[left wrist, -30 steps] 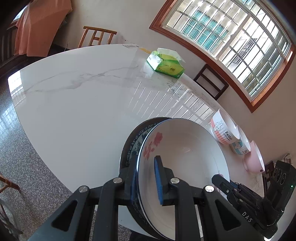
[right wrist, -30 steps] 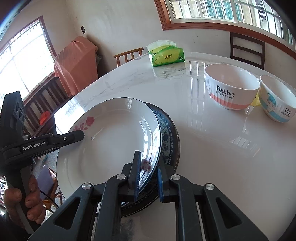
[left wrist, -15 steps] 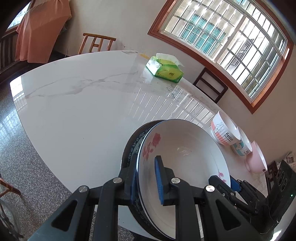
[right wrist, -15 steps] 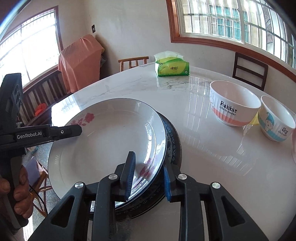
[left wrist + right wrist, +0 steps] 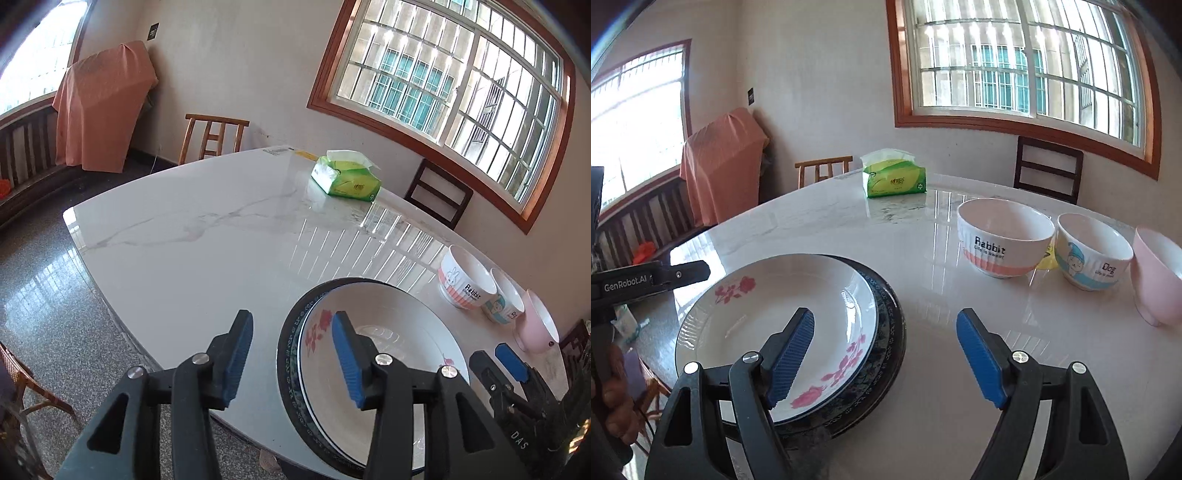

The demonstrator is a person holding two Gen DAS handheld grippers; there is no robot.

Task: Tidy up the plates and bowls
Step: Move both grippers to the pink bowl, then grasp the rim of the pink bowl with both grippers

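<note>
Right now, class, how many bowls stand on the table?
3, in a row at the right of the plates: the Rabbit bowl nearest them, then the Dog bowl, then the pink bowl, partly cut off by the picture's edge.

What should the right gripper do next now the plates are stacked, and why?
Probably swing the right gripper toward the Rabbit bowl. Both grippers' jaws have just been opening and hold nothing; the white floral plate rests on the dark plate, while three bowls stand unstacked.
</note>
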